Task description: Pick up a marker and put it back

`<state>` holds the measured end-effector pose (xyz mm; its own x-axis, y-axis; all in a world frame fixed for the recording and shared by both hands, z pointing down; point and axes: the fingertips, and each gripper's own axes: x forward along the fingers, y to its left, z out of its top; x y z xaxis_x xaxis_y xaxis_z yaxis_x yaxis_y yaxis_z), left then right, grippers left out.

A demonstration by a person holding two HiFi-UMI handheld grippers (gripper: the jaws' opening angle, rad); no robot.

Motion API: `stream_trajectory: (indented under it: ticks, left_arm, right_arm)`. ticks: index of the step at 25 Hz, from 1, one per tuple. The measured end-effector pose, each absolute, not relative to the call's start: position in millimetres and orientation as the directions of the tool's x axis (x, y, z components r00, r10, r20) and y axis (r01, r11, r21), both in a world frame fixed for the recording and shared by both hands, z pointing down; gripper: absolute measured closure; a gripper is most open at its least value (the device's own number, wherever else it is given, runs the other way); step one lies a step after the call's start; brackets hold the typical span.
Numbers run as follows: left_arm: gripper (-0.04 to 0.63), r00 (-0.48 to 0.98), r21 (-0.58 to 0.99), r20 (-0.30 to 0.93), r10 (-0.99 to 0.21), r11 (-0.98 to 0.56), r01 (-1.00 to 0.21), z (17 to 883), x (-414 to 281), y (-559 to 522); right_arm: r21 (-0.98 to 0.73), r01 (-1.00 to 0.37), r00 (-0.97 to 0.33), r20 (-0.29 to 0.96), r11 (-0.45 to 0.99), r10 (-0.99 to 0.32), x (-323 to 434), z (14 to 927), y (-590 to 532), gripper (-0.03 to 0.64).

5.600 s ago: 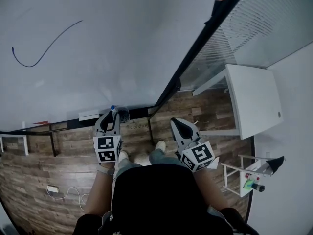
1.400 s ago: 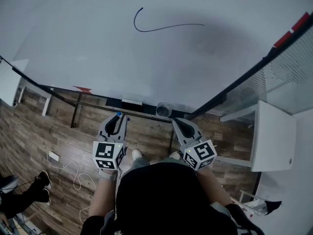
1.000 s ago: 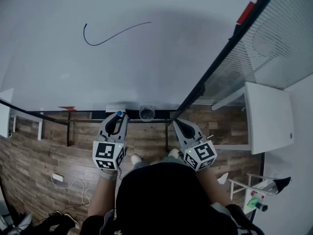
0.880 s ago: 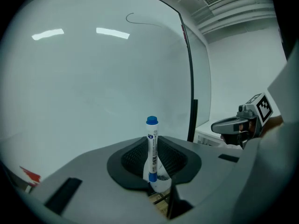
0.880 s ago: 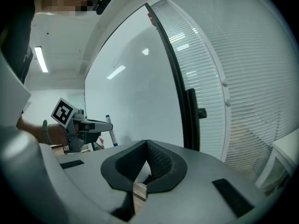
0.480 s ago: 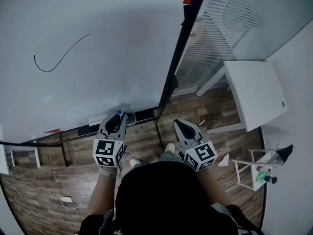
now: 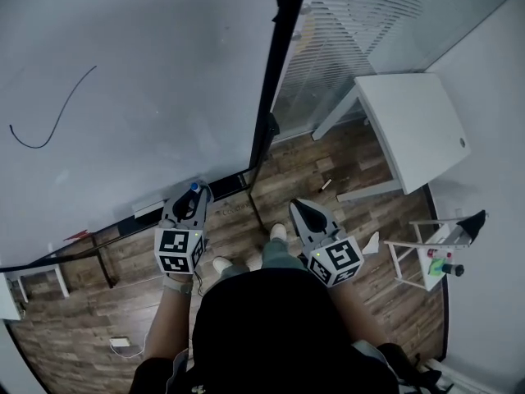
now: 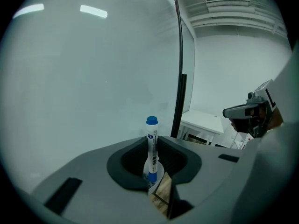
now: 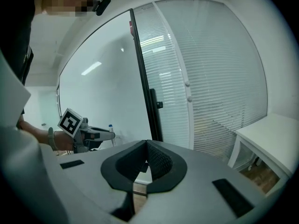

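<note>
A white marker with a blue cap [image 8: 151, 148] stands upright between the jaws of my left gripper [image 8: 152, 164], which is shut on it. In the head view the left gripper [image 7: 189, 204] is held near the bottom edge of the whiteboard [image 7: 123, 80], and the marker's blue cap [image 7: 194, 186] sticks out past the jaw tips. My right gripper [image 7: 302, 217] hangs over the wooden floor with its jaws closed and nothing between them [image 9: 145, 164]. The right gripper view also catches the left gripper [image 9: 96, 135] and the marker [image 9: 111, 133] at the left.
A curved dark line [image 7: 51, 109] is drawn on the whiteboard. A black frame post [image 7: 275, 64] divides it from a glass wall with blinds [image 7: 369, 15]. A white table [image 7: 406, 130] stands at the right, a small rack with objects [image 7: 439, 257] beyond it. A cable [image 7: 123, 343] lies on the floor.
The head view has swung from side to side along the whiteboard and now looks further right than half a second ago. Both grippers keep their pose; the left still holds the marker.
</note>
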<state>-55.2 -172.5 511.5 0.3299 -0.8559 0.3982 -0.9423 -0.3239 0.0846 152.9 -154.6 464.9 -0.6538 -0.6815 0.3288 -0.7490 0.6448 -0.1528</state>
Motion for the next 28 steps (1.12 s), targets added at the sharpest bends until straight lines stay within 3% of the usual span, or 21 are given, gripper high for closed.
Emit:
stream_trajectory:
  ticks: [28]
  left_arm:
    - [0.514,0.342,0.063,0.502,-0.794,-0.36,-0.931,564.5,-49.4,-168.4]
  right_arm:
    - [-0.184,-0.79,-0.607,0.363,0.584,-0.707,165.2,484.4,-139.2,0.589]
